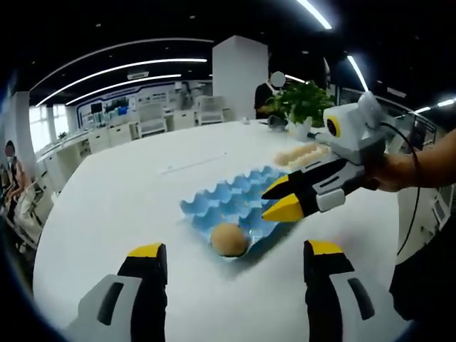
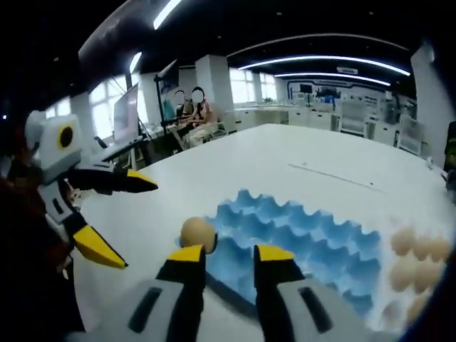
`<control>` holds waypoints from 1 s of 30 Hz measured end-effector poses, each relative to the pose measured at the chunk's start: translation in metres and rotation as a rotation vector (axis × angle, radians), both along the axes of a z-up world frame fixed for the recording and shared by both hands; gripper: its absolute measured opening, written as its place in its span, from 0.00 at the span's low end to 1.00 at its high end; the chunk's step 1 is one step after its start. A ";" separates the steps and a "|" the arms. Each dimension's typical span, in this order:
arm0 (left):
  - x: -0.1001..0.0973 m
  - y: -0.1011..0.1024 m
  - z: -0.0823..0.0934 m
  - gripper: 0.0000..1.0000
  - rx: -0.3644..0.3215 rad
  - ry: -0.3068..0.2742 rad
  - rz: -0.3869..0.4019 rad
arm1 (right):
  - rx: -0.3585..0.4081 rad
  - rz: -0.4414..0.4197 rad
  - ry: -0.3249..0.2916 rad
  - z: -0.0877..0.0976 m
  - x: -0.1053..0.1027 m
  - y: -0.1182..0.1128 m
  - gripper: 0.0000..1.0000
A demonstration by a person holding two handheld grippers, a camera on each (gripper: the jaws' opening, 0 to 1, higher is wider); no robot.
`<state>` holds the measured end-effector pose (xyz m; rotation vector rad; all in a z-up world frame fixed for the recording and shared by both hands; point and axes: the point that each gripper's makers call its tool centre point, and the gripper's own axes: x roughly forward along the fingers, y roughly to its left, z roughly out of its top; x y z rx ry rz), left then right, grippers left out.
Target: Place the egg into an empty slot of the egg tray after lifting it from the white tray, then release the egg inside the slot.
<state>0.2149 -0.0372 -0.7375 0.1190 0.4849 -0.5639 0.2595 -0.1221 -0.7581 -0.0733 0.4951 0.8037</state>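
- Behind the work area an open office is seen, with long ceiling light strips, white pillars, rows of desks and a potted plant (image 1: 308, 101) at the far end of the table.
- A large white table (image 1: 128, 206) carries the things.
- A blue egg tray (image 1: 235, 206) lies on the table, most of its slots bare.
- One brown egg (image 1: 229, 239) is seated in a slot at the tray's near corner in the left gripper view; in the right gripper view it sits at the tray's left corner, just beyond the right fingers.
- More pale eggs (image 2: 417, 260) are grouped beside the blue tray, on its far side from the lone egg.
- The left gripper (image 1: 235, 265) is held before the tray, its yellow-tipped fingers spread wide and holding nothing.
- The right gripper (image 2: 229, 255) is held over the tray, a hand gripping its body; its fingers are parted with a gap between them, nothing pinched, and the egg lies apart from them.
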 end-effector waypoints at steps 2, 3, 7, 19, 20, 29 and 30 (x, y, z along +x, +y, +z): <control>0.002 -0.001 0.001 0.78 -0.005 0.001 -0.001 | -0.002 -0.027 -0.014 0.002 0.001 -0.008 0.26; 0.002 -0.001 0.001 0.78 -0.007 0.001 -0.002 | 0.007 -0.049 -0.013 0.003 0.001 -0.015 0.26; 0.006 -0.003 0.002 0.77 -0.020 0.004 -0.007 | -0.011 -0.140 -0.016 0.002 0.005 -0.047 0.26; 0.020 -0.007 0.006 0.76 -0.037 -0.004 0.022 | -0.056 -0.592 -0.066 0.009 0.022 -0.203 0.27; 0.020 -0.008 0.006 0.76 -0.034 -0.005 0.025 | -0.058 -0.604 -0.063 0.008 0.023 -0.210 0.27; 0.019 -0.016 0.008 0.72 -0.059 -0.002 0.059 | -0.058 -0.650 -0.049 -0.001 0.029 -0.241 0.27; 0.019 -0.016 0.008 0.73 -0.054 -0.005 0.065 | -0.069 -0.639 -0.047 -0.003 0.030 -0.241 0.27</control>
